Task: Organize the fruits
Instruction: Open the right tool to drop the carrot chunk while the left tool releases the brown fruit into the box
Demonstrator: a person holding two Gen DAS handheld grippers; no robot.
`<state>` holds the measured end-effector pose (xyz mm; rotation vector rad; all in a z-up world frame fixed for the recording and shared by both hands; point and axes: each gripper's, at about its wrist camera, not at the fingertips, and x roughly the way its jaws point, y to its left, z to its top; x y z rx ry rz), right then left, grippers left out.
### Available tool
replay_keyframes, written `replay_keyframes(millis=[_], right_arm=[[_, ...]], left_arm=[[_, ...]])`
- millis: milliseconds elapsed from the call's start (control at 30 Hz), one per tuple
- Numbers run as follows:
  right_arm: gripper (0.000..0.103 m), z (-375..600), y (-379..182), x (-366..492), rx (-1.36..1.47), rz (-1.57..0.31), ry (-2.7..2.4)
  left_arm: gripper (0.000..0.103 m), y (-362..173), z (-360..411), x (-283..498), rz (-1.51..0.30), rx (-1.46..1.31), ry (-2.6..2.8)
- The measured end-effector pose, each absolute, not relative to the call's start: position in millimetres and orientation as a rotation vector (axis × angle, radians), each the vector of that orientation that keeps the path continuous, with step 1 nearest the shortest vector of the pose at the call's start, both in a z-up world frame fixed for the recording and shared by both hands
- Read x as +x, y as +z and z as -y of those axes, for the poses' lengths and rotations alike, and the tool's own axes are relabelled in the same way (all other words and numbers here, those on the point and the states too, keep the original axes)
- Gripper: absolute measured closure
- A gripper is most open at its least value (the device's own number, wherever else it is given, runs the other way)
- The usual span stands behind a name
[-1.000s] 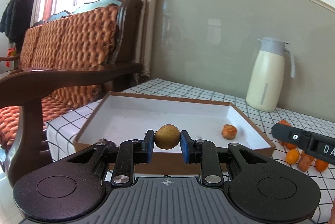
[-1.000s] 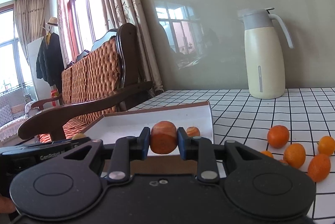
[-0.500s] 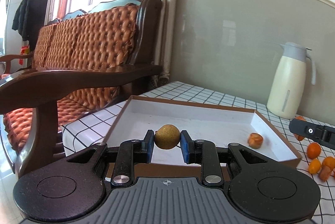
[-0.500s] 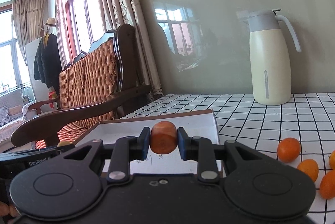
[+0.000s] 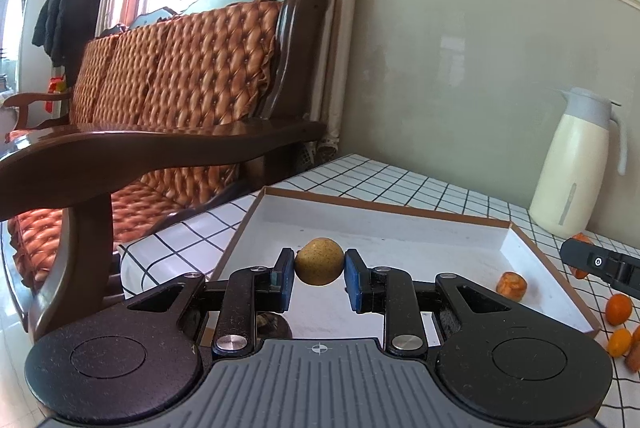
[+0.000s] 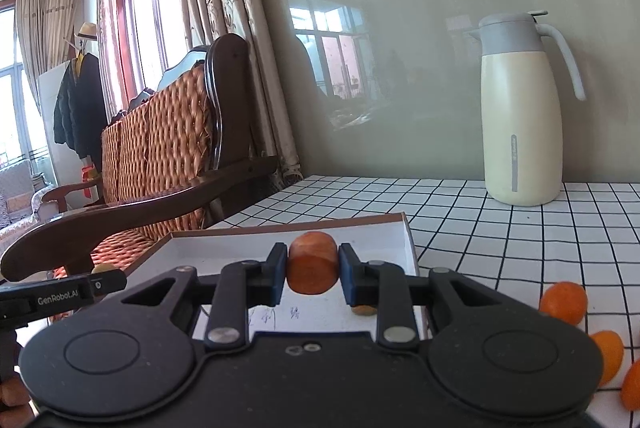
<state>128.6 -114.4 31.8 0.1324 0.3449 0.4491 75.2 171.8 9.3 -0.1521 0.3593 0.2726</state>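
Observation:
My left gripper [image 5: 319, 268] is shut on a small tan round fruit [image 5: 319, 260], held above the near left part of a shallow white box with a brown rim [image 5: 384, 205]. One orange chunk [image 5: 511, 284] lies inside the box at its right. In the right wrist view my right gripper [image 6: 313, 270] is shut on an orange cylindrical fruit piece [image 6: 312, 268] over the box's [image 6: 408, 240] near right side. The right gripper's black body [image 5: 600, 262] shows at the left view's right edge. Small oranges [image 6: 563, 302] lie loose on the tablecloth.
A cream thermos jug with a grey lid [image 6: 520, 111] stands on the checked tablecloth [image 6: 520, 228] by the wall. A dark wooden sofa with orange quilted cushions [image 5: 180, 75] stands just beyond the table's left edge. More oranges [image 5: 618, 308] lie right of the box.
Both views have swung leftward: the box, jug and loose oranges have slid to the right in each picture. Both grips look unchanged.

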Motion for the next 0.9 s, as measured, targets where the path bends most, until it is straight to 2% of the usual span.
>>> replay_keyframes(millis=[533,633,667,700,733,767,867,900], right_arm=[[0.082,102.0,18.6,159.1,0.125,-0.413,0.419],[0.071,101.1,17.1,158.3,0.128,-0.407,0.395],[0.059,102.2,18.4,156.8,0.14,-0.394,0.392],[0.039,104.3,20.5,154.4,0.157,-0.375,0.382],[0.03,107.1,23.3,150.1,0.178,-0.346,0.373],[0.023,109.9,26.6,146.5,0.192,-0.315,0.373],[0.01,116.6,35.5,136.1,0.213,-0.252,0.372],[0.008,118.9,37.8,134.7,0.227,-0.238,0.379]], left_arm=[[0.076,-0.6,-182.9,107.4,-0.405,-0.148,0.31],[0.075,-2.5,-183.9,111.7,-0.426,-0.152,0.321],[0.075,-2.8,-184.4,112.7,-0.431,-0.157,0.323],[0.062,-2.7,-184.7,113.4,-0.435,-0.164,0.321],[0.017,-1.4,-185.4,113.8,-0.438,-0.175,0.323],[0.0,1.2,-185.2,112.0,-0.431,-0.187,0.339],[0.0,11.3,-180.3,100.7,-0.326,-0.173,0.347],[0.0,13.5,-179.6,100.2,-0.321,-0.172,0.341]])
